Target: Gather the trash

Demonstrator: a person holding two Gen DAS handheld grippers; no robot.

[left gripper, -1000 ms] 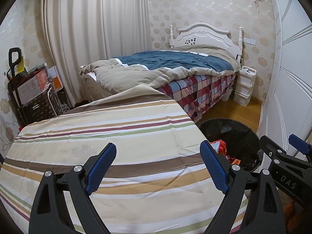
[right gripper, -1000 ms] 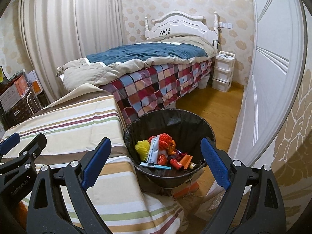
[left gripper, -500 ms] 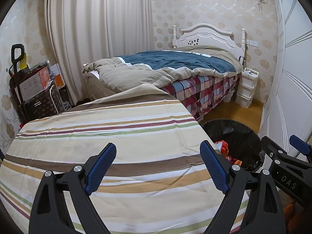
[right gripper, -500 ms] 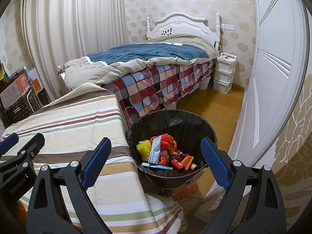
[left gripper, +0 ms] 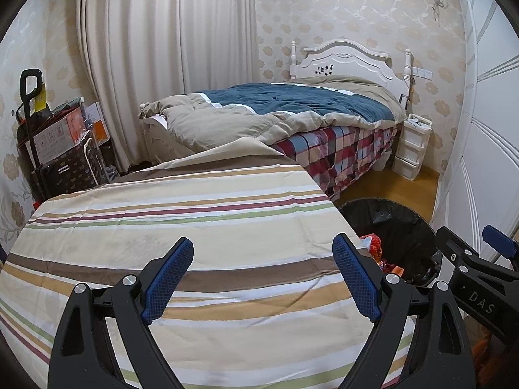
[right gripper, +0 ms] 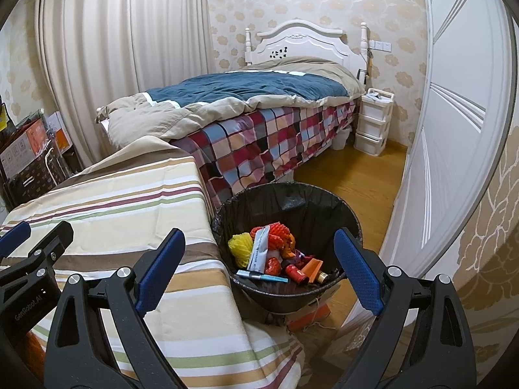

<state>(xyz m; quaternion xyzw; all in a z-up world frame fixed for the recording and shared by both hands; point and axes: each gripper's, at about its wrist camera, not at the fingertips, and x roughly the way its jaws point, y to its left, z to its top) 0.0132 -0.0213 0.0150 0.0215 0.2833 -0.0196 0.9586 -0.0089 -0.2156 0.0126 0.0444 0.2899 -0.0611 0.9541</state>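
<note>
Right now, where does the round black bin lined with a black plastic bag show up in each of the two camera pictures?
Left wrist view: round black bin at lower right, partly behind the striped cloth table.
Right wrist view: bin at lower centre, coloured trash inside.
Shared landmark: white carved headboard, also.

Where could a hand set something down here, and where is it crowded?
Free: the striped cloth, bare from the left gripper to its far edge by the bed. Also wood floor between bed and wardrobe door. Crowded: the trash bin, holding wrappers.
</note>
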